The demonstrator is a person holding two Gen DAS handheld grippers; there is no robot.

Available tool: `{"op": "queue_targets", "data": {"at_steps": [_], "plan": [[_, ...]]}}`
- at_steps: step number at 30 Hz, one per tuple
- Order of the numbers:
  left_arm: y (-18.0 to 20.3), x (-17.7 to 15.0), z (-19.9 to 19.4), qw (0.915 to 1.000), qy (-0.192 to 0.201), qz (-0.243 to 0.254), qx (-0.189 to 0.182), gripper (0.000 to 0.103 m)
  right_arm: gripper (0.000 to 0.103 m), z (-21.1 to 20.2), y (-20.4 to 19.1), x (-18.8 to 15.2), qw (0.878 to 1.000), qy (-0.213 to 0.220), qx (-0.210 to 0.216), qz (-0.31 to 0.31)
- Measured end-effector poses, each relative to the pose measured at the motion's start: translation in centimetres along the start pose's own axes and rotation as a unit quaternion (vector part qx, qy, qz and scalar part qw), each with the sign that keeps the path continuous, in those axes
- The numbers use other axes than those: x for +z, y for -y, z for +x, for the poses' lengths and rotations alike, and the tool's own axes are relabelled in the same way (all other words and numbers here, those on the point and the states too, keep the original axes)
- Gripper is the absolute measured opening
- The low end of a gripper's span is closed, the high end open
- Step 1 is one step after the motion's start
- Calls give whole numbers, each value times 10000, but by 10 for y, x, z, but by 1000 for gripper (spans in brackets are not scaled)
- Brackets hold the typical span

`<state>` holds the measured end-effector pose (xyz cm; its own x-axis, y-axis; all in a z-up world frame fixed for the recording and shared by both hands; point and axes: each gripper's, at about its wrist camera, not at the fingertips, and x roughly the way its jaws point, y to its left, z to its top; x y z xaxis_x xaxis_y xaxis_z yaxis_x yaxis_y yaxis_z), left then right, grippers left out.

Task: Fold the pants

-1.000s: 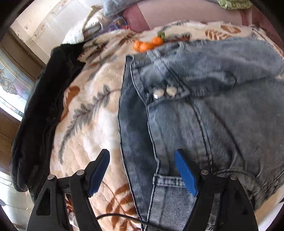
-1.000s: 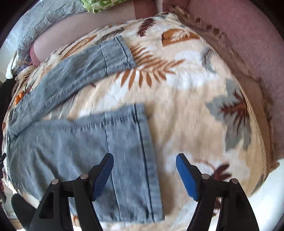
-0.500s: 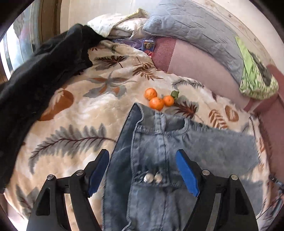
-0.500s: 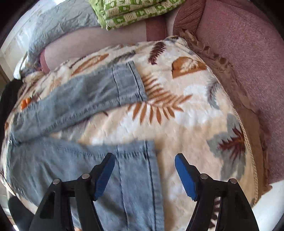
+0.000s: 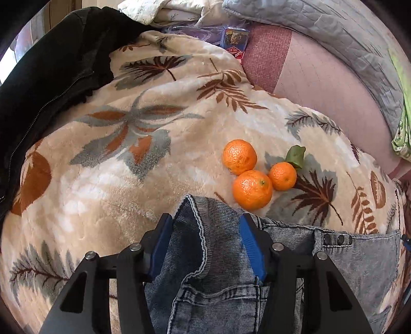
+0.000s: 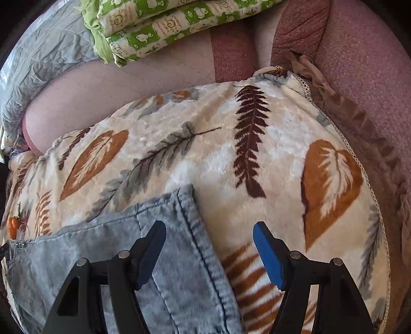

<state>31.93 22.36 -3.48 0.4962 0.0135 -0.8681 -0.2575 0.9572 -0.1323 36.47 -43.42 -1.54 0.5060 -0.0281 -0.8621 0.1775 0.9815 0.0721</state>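
The left tool (image 5: pixel 204 231) is seen closing, its blue pads flanking a raised corner of the jeans (image 5: pixel 221 269) at the waistband, with the denim between them; whether the pads already press the cloth cannot be told. In the right wrist view, the right tool (image 6: pixel 209 240) is held open over the hem of a trouser leg (image 6: pixel 179 257), one pad above the denim and the other above bare blanket, nothing being gripped. The jeans are spread on a leaf-patterned blanket (image 5: pixel 128 167) covering a sofa. Only in the left wrist view are the waistband rivets (image 5: pixel 336 239) and a pocket seam shown close up, and three tangerines (image 5: pixel 253 170) are seen lying just beyond the waistband, touching one another, one with a green leaf. A black jacket (image 5: pixel 51 66) is shown at that view's left edge, and a grey quilted cover (image 5: pixel 334 33) at the top. Only the right wrist view shows the leg's stitched hem, a folded green patterned cloth (image 6: pixel 159 23) on the sofa back and the pink sofa arm (image 6: pixel 359 64); there the tangerines appear tiny at the far left.
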Motion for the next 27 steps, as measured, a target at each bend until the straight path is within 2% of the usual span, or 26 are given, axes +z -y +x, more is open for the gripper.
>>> {"op": "queue_targets", "data": {"at_steps": [1,2,3,6,7,8,9,10,14,19,24,27], "plan": [[1,0,2,10000,3,13,52,41,74,5,-3,5,10000,24,-66,-56],[1,2,7,10000,-34,2,82,25,74,12,-6,9,9998,6,-180,-106],[1,2,9,9999,-56,-6,131,18,74,21,-7,12,9997,-67,-207,-114],[4,4,14,9996,-7,125,266,7,71,38,-14,16,9999,-109,-23,-99],[7,4,14,9994,-14,181,278,5,62,40,-18,17,9999,-78,70,-131],[10,4,14,9992,-25,260,308,3,37,40,-23,18,9997,-112,108,-186],[13,4,13,9988,-11,332,367,3,26,37,-29,18,9995,-117,62,-275],[15,3,10,9985,31,382,396,3,19,32,-33,18,9993,-85,-13,-362],[20,1,-26,9973,499,469,253,3,18,-10,-34,14,9990,336,36,-288],[14,-16,-108,9913,1160,597,-189,3,18,-93,-24,0,9950,906,400,-133],[-15,-69,-200,9815,1684,654,-631,3,18,-181,-1,-46,9875,1393,741,-17],[-40,-115,-235,9780,1733,670,-953,3,18,-223,22,-94,9830,1576,937,84]]}}
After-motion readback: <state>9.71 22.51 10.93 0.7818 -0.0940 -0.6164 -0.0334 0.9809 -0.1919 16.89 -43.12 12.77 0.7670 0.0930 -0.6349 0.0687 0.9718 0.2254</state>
